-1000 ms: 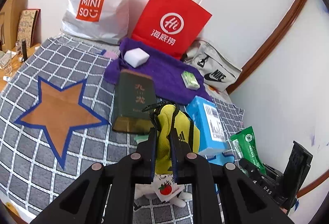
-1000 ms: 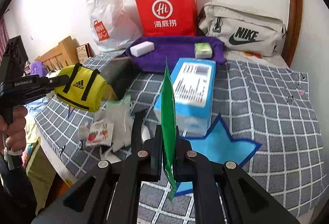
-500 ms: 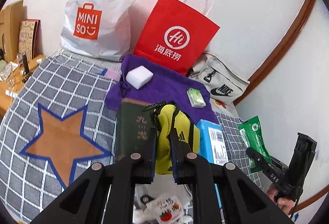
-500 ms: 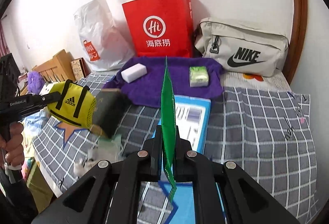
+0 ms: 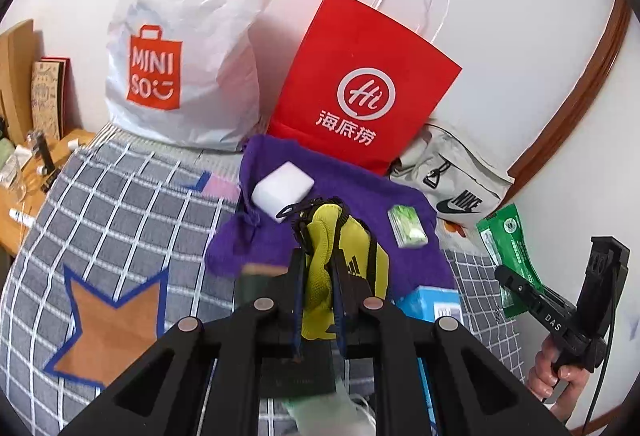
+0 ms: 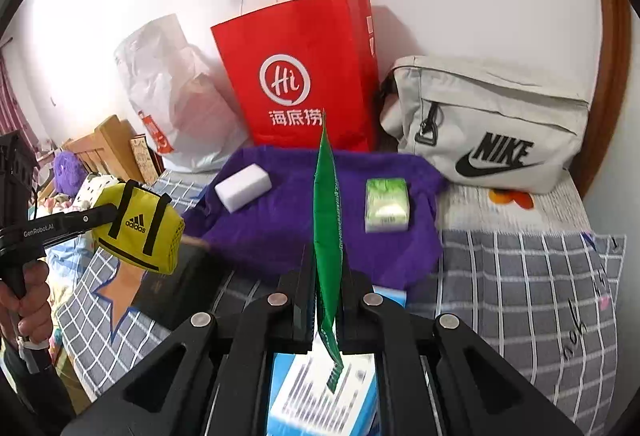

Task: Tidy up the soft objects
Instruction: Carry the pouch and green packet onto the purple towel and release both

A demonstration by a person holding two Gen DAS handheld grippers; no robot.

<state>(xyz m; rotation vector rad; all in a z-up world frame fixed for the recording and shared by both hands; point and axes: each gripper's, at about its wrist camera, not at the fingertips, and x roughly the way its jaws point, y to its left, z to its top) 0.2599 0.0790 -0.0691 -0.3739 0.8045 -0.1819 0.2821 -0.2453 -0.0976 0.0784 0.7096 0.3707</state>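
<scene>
Soft objects are already in both grippers and are held in the air above the checked bedspread (image 6: 520, 276). The left gripper (image 5: 318, 296) pinches a small yellow Adidas pouch (image 5: 340, 256) between its fingers. The right gripper (image 6: 326, 300) pinches a thin green packet (image 6: 326, 204) that stands upright on its edge.

Farther away, a purple towel (image 6: 300, 228) lies in front of the red paper bag (image 6: 304, 76), with a white sponge block (image 6: 242, 187) on its left part and a green tissue pack (image 6: 386, 204) on its right part. I judge that the towel is the collecting place. To do the step well, each gripper should carry its item over a free part of the towel, go low, and only then spread its fingers, so that nothing falls on the sponge or the tissues.

Compared with one second ago, both grippers are higher and farther forward: the blue box (image 6: 320, 396) and the dark green tin now sit almost under them, and the towel looks closer.
</scene>
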